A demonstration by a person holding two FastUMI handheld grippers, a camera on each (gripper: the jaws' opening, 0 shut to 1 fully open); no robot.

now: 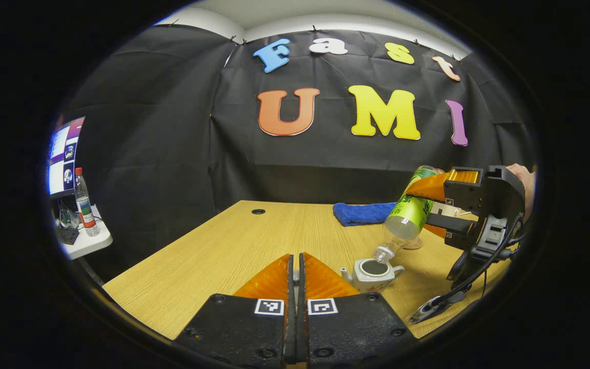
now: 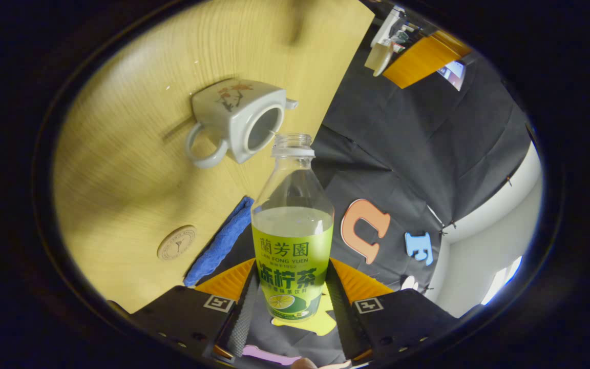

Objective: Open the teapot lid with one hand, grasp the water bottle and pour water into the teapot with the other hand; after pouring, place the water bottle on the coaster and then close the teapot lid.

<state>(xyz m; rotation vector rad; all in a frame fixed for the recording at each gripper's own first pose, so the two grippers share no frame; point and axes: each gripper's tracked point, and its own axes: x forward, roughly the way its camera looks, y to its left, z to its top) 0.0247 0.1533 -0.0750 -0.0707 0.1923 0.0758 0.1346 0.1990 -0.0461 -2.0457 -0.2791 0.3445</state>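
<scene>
my left hand-held gripper is pressed together, lid unseen; my right hand-held gripper pinches the water bottle, tilted, mouth over the open teapot on the surface.

black cloth walls enclose a wooden table; a small white side table stands beside.

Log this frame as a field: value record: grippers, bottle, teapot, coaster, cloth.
left gripper: fingers together; whether they pinch the lid cannot be told
right gripper: shut on water bottle
water bottle: uncapped, tipped mouth-down toward the teapot, part full
teapot: on the table, lid off, opening exposed
coaster: bare, on the table beside the blue cloth
blue cloth: near the table's far edge
stage: pouring
</scene>
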